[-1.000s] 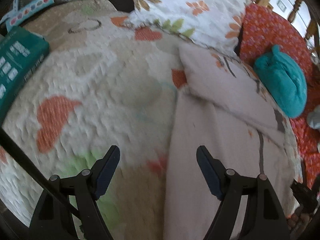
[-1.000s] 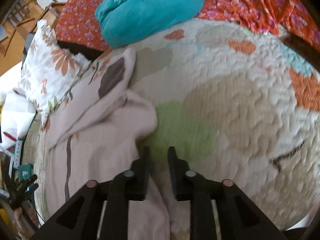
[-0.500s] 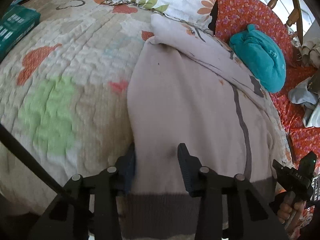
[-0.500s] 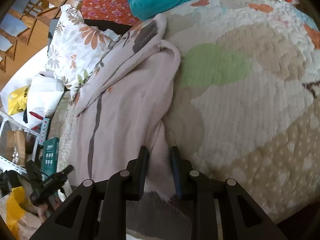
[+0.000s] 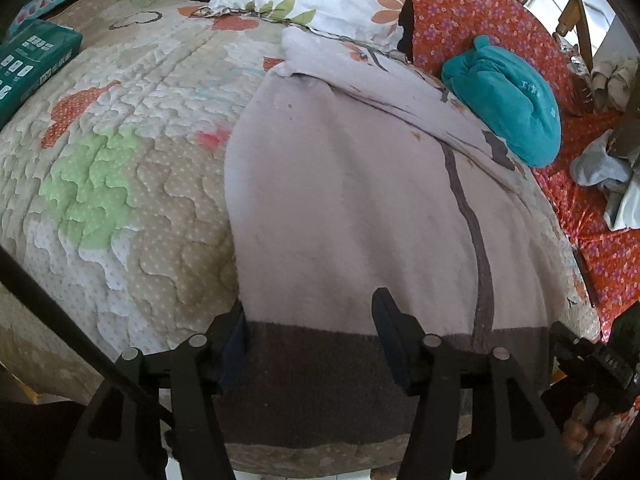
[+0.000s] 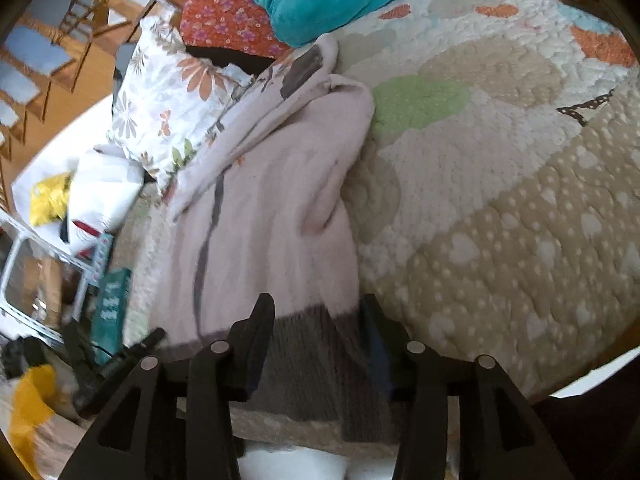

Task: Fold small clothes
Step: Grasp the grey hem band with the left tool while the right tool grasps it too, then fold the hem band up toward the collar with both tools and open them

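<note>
My left gripper [image 5: 310, 320] has its jaws spread apart over the dark hem band of the pale pink garment [image 5: 360, 184], but its left finger tip is partly hidden under the cloth edge, so I cannot tell if it really touches. My right gripper [image 6: 316, 324] is also released, its jaws wide over the same dark band at the other corner, and this view is a little blurred there. The garment lies flat on the quilt [image 5: 120, 184]; only the left view shows the grey clothes [image 5: 600, 168] beyond the teal cushion [image 5: 508, 100], while only the right view shows the wooden chairs [image 6: 48, 48].
</note>
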A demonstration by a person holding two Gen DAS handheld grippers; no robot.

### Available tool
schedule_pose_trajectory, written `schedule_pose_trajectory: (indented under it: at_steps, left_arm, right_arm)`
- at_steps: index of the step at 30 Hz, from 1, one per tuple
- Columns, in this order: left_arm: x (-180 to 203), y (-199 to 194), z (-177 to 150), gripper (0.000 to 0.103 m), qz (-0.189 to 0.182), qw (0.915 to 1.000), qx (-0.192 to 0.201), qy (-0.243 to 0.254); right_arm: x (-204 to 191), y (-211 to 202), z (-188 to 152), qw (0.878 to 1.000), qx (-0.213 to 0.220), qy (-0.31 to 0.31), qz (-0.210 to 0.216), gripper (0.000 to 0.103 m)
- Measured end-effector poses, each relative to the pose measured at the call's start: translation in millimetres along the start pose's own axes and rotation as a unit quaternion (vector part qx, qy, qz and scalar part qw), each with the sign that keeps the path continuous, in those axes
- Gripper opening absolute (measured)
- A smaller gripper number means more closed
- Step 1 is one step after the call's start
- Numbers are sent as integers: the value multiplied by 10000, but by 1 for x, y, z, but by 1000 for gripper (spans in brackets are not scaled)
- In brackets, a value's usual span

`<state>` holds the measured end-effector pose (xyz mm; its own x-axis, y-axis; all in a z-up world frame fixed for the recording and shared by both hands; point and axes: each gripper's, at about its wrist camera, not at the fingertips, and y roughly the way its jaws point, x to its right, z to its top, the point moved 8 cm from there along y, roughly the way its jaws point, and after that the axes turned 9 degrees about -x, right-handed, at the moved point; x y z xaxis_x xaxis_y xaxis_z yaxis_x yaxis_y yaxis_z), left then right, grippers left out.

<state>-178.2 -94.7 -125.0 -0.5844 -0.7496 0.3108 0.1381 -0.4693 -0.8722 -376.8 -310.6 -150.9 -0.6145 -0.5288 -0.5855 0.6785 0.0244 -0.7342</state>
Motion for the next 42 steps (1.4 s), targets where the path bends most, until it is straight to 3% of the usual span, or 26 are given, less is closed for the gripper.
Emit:
schedule_pose_trajectory:
  at_steps: [1, 2, 4, 5, 6, 7, 8, 13, 18, 23, 29, 35, 42]
  left_arm:
    - [1, 0, 0, 36, 40, 10000, -9, 33]
    - [3, 1, 1, 8, 76, 9999, -36, 65]
    - [4, 2, 2, 7, -44, 9999, -147, 10]
    - [3, 2, 3, 7, -47, 9999, -162, -33]
    - [1, 0, 5, 6, -40, 9998, -159, -73]
    - [0, -4, 6, 6, -27, 9999, -122, -117]
    - [-2, -9, 7, 6, -26, 9998, -72, -164]
    - [-16, -47, -2, 5, -274, 9991, 133, -310]
    - [-29, -58, -36, 5, -341, 9989, 49, -327]
    - [-34, -59, -35, 5, -300, 9990, 78, -331]
    - [-36, -67, 17, 5, -260, 9986, 394, -240]
    - [-33, -60, 99, 5, -218, 9971, 693, -235]
    - [-25, -27, 170, 5, -64, 9972, 679, -300]
  right_arm:
    - [-2, 5, -3, 9997, -17, -142, -184, 48]
    - [-4, 8, -5, 9989, 30, -288, -375, 49]
    - [-10, 12, -5, 9961, 98, -513, -709, 44]
    - [-12, 14, -5, 9928, 128, -672, -978, 31]
    - [-12, 14, -2, 9908, 109, -794, -1093, 24]
    - [-10, 12, 1, 9912, 61, -815, -1040, 12]
    - [-8, 8, 3, 9942, -4, -684, -830, 10]
    - [-1, -18, -9, 9992, -287, -291, -33, 8]
    - [4, -27, -45, 9968, -701, -377, 52, 8]
    - [-3, -31, -36, 9968, -639, -439, 191, 8]
    - [-36, -41, 8, 9962, -322, -711, 377, 8]
    - [-61, -32, 81, 9968, 92, -605, 508, 8]
    - [-60, 9, 153, 9991, 30, -143, 400, 8]
